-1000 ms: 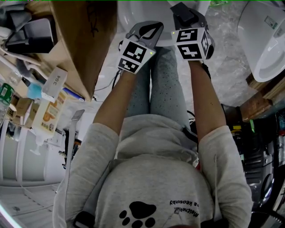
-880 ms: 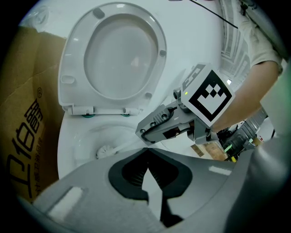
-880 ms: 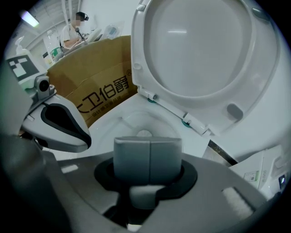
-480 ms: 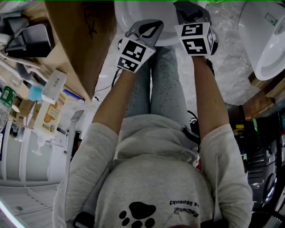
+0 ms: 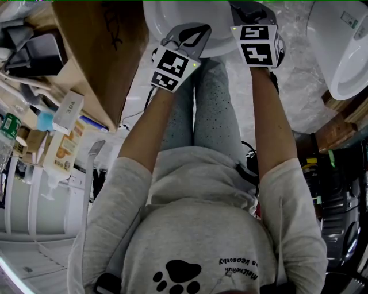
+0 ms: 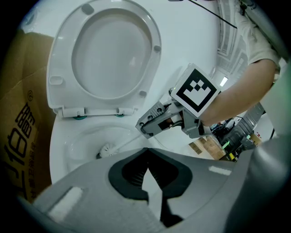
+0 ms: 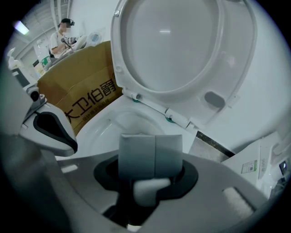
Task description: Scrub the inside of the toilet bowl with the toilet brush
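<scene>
A storeroom or test hall rather than a home — the toilet stands beside a cardboard box (printed) — with a spare basin on timber.

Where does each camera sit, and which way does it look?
Head view: on the person's head, facing steeply down; shows torso, arms, left gripper and right gripper.
Left gripper view: on the left gripper, facing the toilet bowl; shows its shut jaws and the right gripper.
Right gripper view: on the right gripper, facing the bowl; shows its jaws clamping the toilet brush.
Shared: both gripper views show the raised seat and cardboard box.
</scene>
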Tool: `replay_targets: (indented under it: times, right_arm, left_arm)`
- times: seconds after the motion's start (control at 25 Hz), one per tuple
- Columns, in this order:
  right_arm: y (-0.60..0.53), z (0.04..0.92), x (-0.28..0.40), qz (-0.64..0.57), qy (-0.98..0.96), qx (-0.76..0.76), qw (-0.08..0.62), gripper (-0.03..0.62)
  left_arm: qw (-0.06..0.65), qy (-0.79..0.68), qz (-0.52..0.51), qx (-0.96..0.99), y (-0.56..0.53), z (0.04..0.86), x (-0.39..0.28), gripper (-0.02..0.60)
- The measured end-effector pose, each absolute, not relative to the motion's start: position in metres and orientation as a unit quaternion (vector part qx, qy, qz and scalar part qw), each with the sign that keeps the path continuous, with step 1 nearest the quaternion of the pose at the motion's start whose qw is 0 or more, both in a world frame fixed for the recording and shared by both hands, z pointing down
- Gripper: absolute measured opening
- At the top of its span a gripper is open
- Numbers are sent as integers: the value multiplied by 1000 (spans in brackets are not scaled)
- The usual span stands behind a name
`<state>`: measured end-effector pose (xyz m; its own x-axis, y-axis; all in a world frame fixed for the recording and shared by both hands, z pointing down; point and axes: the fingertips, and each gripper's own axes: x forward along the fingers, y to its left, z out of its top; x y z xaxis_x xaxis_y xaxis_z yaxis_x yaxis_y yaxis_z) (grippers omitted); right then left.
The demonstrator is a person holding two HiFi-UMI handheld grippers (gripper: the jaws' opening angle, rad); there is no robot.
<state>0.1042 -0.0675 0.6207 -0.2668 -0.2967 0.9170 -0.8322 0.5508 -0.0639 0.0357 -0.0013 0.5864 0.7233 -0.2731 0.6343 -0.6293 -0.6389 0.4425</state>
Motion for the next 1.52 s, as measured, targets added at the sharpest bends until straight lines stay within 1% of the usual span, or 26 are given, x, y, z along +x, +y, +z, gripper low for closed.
replay_targets:
  times: [0.6, 1.16, 1.52]
  right_arm:
    - [-43, 621, 128, 322, -721, 415, 452, 161]
    - [19, 634, 142, 349, -693, 427, 464, 155]
    - [46, 641, 126, 368, -685, 421, 467, 153]
  left_arm:
    - [325, -251, 266, 872, 11, 580, 44, -2]
    - [321, -248, 266, 874, 39, 576, 35, -2]
    - [319, -246, 266, 876, 53, 573, 24, -2]
